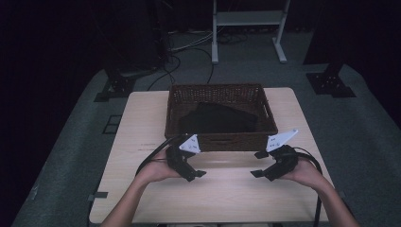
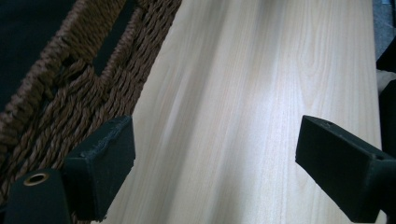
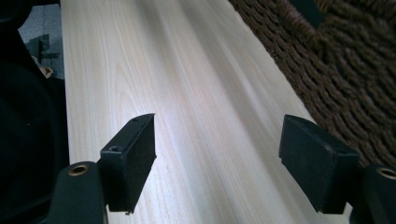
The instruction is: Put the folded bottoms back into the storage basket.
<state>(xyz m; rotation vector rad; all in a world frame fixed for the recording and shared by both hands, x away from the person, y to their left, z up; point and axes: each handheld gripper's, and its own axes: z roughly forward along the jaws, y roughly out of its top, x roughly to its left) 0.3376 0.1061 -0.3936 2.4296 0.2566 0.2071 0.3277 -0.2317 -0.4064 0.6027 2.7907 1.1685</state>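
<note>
Table: pale wood top, and it carries everything in play. Bare grain runs between both sets of jaws in the two gripper views.

Basket: brown woven wicker, sitting at the far middle of the table, its near wall facing the person. From the left gripper view its weave runs up the left side, with a handle slot cut through the wall; from the right gripper view the weave fills the upper right.

Dark cloth: black fabric lying inside the basket, bunched on its floor, below the rim.

Left gripper: held in the person's left hand, low over the table just in front of the basket's near-left corner, tips pointing inward to the table's middle. Jaws spread wide and released, just wood between them. One jaw sits just beside the basket wall in its own view; touching or not, I can't tell.

Right gripper: held in the person's right hand, just in front of the basket's near-right corner, mirroring the other. Jaws apart, gripping nothing, bare table between them.

Grippers to each other: well apart, facing across a strip of table.
</note>
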